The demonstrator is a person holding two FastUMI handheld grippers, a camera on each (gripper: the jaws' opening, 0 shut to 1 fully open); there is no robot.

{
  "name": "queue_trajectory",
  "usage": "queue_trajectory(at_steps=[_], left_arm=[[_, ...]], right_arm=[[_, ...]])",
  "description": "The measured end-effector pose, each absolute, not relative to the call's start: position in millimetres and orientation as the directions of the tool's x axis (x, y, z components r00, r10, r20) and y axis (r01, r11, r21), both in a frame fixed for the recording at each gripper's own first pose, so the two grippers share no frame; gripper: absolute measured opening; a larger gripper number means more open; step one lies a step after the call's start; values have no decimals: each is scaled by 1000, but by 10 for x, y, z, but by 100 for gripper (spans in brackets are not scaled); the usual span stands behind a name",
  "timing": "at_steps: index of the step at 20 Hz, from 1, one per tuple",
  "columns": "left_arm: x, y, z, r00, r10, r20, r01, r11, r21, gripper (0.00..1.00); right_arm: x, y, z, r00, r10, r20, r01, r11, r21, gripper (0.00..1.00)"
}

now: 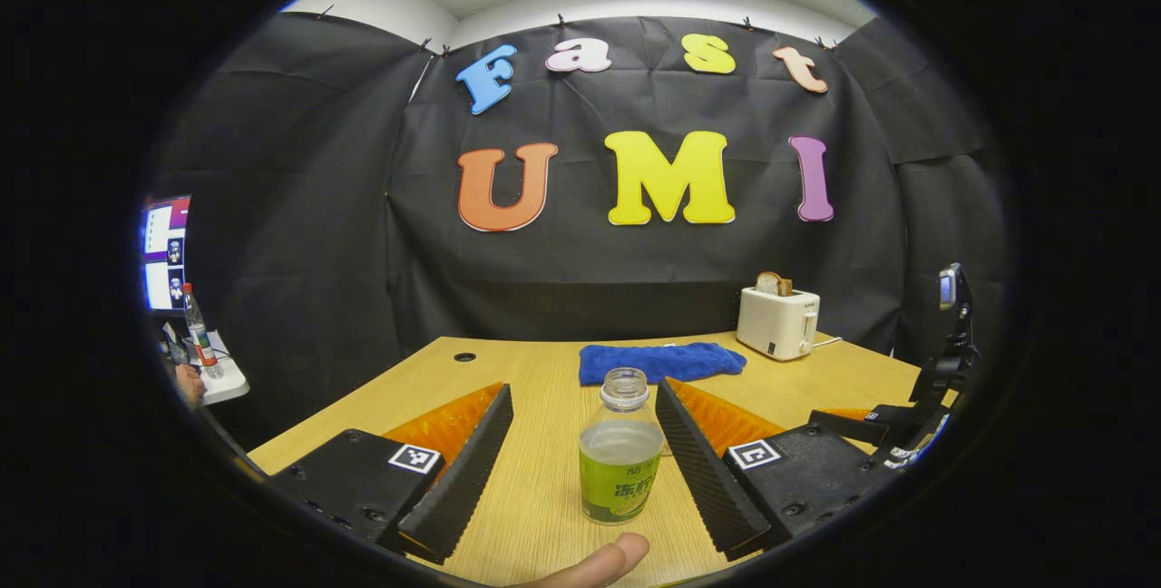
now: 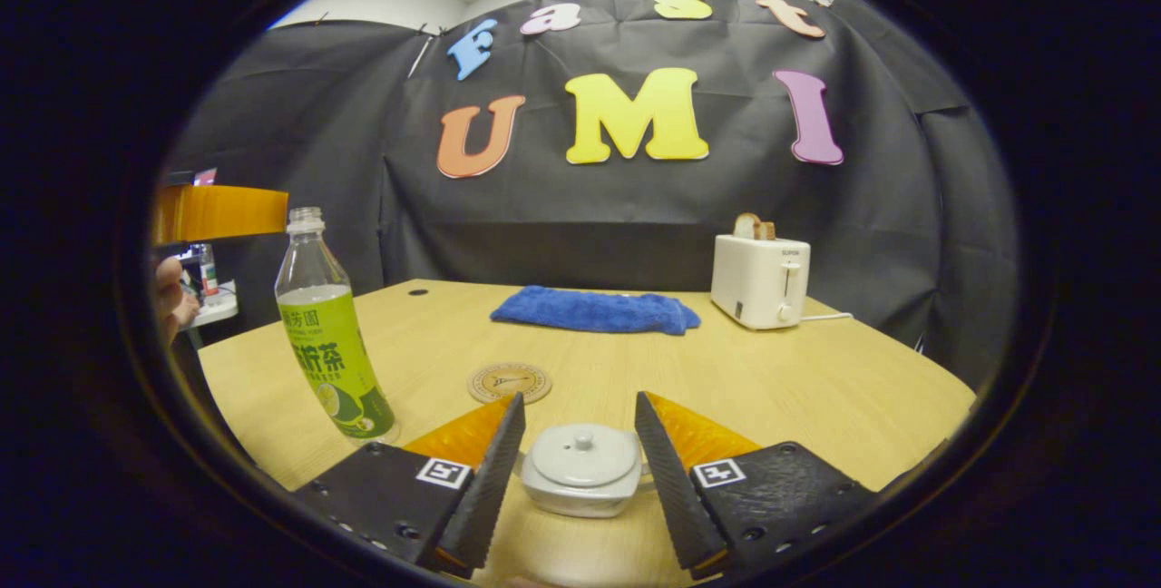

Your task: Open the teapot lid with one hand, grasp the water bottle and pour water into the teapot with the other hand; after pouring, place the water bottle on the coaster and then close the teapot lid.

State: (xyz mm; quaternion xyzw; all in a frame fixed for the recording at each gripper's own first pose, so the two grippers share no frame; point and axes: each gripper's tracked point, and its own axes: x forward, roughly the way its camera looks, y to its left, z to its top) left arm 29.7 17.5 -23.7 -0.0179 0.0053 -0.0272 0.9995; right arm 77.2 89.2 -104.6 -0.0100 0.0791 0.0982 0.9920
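- Left gripper [image 1: 580, 470]: jaws spread wide and released; nothing is between the pads in contact. A fingertip of the holding hand [image 1: 594, 565] shows at the bottom edge of the left gripper view.
- Water bottle [image 1: 621, 447]: stands upright on the worktop [image 1: 535, 388], directly ahead of the left gripper and centred in the gap between its fingers, clear of both. Its cap is off, the neck is open, and it is partly filled. Long axis vertical, so a level side grasp on the labelled body suits.
- Right gripper [image 2: 580, 465]: jaws likewise released and wide. In the left gripper view it appears at the far right, beside the worktop edge.
- Teapot [image 2: 583, 470]: sits low on the worktop between the right gripper's fingers, apart from both; the lid [image 2: 585, 454] is on, with its small knob pointing up. Judgement: the lid-opening step is not yet done, and the right gripper is the nearer one for it. The knob lies below the finger line, so a downward approach would be required.
- In the right gripper view the bottle stands to the left of the teapot, well within the left gripper's side.
- Coaster [image 2: 510, 383]: lies flat beyond the teapot, unoccupied.
- Farther back: a blue towel [image 2: 594, 309] and a toaster [image 2: 760, 279] holding bread, both away from the work.
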Motion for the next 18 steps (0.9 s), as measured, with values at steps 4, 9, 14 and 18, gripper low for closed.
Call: queue_trajectory(at_steps=[4, 9, 14, 18], left_arm=[[284, 196, -256, 997, -72, -10, 72, 997, -1, 99], [269, 121, -316, 991, -130, -22, 130, 992, 6, 99], [319, 122, -413, 986, -160, -38, 160, 987, -7, 99], [367, 125, -515, 984, -164, -64, 163, 986, -27, 99]], right_arm=[[776, 878, -1070, 965, 209, -160, -215, 977, -17, 55], [764, 887, -1056, 961, 226, -162, -233, 972, -24, 47], [766, 901, -1044, 958, 237, -160, -243, 970, -21, 22], [779, 803, -1036, 967, 202, -156, -204, 979, 8, 1]])
